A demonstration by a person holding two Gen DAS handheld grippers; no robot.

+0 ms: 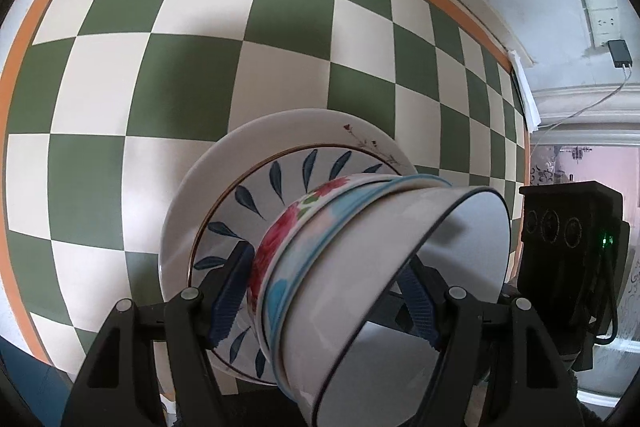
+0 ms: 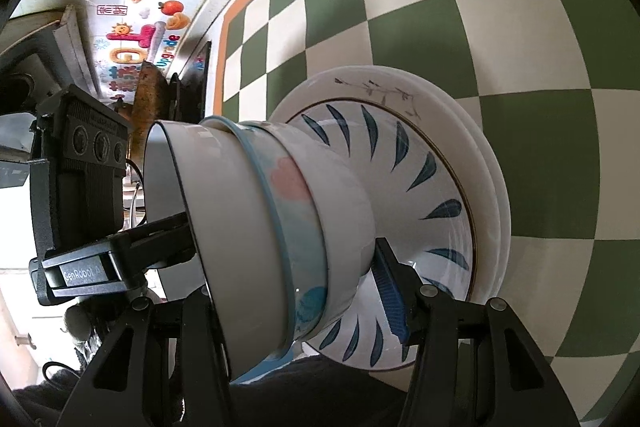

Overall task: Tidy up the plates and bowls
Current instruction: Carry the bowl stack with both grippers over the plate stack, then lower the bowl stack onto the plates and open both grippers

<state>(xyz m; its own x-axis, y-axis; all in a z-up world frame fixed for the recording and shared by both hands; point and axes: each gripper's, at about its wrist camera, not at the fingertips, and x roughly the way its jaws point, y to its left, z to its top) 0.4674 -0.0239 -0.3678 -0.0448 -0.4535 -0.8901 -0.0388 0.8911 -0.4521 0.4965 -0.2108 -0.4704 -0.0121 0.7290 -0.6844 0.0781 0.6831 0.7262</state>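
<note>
The bowls [image 1: 360,267] sit nested, 3 of them as far as the rims show: a plain white one with a dark rim on top, a blue-banded one under it, and a flowered one at the bottom. They stand on the leaf plate [image 1: 256,195], which lies on a white plate [image 1: 280,125]; in the right wrist view a second white rim seems to show beneath, so 2 or 3 plates, hard to tell. The whole stack is over the checked cloth [image 1: 160,47], near its right edge.

The left gripper [image 1: 324,303] has its blue pads against the bowl stack on either side, clenched on it. The right gripper [image 2: 288,267] grasps the same stack from the other side, 1 finger under the bottom bowl and 1 at the top rim.

The step looks like carrying or setting down the finished stack with both hands. The next move calls for level, matched hands, then easing off both grips together so nothing slides.
</note>
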